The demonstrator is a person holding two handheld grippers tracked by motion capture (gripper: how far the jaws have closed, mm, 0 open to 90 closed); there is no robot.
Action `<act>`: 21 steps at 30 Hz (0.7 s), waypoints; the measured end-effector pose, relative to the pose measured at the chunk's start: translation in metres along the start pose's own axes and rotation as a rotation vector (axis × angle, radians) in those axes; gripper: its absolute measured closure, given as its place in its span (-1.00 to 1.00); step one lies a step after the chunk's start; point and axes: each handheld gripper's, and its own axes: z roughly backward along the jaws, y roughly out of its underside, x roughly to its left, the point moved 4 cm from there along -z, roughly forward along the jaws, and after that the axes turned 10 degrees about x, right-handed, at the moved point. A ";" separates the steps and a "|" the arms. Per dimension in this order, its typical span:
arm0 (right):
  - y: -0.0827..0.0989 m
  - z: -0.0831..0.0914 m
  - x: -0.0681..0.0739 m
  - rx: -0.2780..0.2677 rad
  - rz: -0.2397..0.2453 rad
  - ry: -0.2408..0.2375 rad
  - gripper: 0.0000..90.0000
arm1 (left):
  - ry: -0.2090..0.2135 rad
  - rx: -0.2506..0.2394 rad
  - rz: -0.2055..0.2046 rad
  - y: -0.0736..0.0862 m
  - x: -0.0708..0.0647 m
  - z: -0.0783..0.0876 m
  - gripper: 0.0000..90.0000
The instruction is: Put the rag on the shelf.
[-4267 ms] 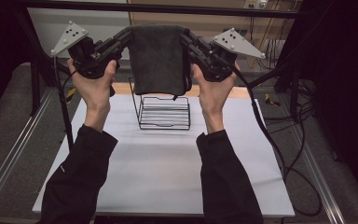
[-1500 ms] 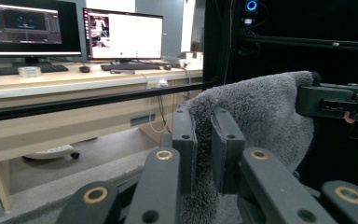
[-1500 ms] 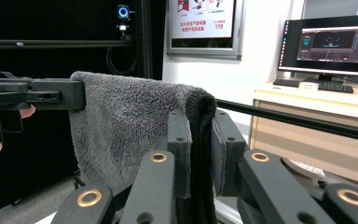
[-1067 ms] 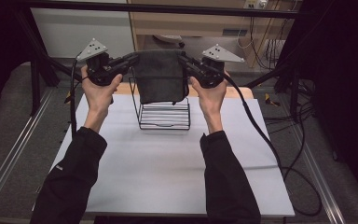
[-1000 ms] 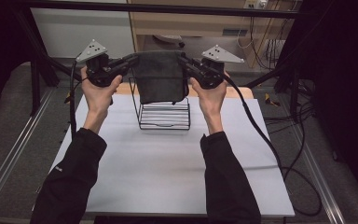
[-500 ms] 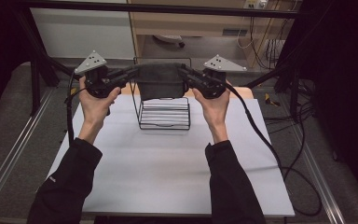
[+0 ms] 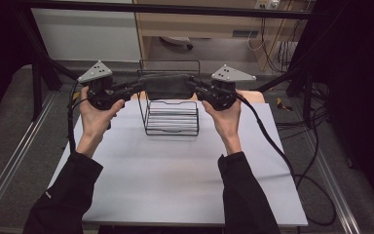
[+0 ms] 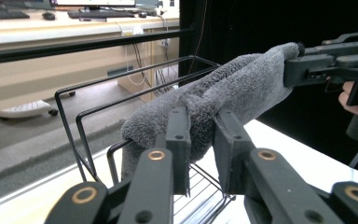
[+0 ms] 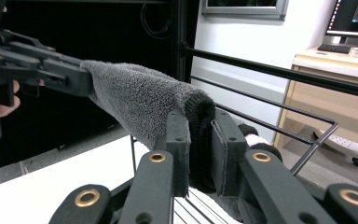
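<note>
One grey towel — two tools gripping it — one wire rack.

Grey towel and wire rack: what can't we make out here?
- High view: the grey towel hides the wire rack bars beneath it.
- Left gripper view: left tool covers the towel's near end.
- Right gripper view: right tool hides the towel's lower hang.
</note>
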 end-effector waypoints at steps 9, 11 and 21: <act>0.004 0.001 0.001 0.002 0.014 -0.002 0.76 | -0.018 -0.012 0.040 -0.021 0.003 0.013 0.68; 0.006 0.001 0.001 0.002 0.018 -0.002 0.75 | -0.029 0.005 0.051 -0.023 0.006 0.011 0.76; 0.009 0.002 0.004 0.013 0.050 0.002 0.70 | 0.035 0.106 0.059 -0.017 0.006 -0.010 0.99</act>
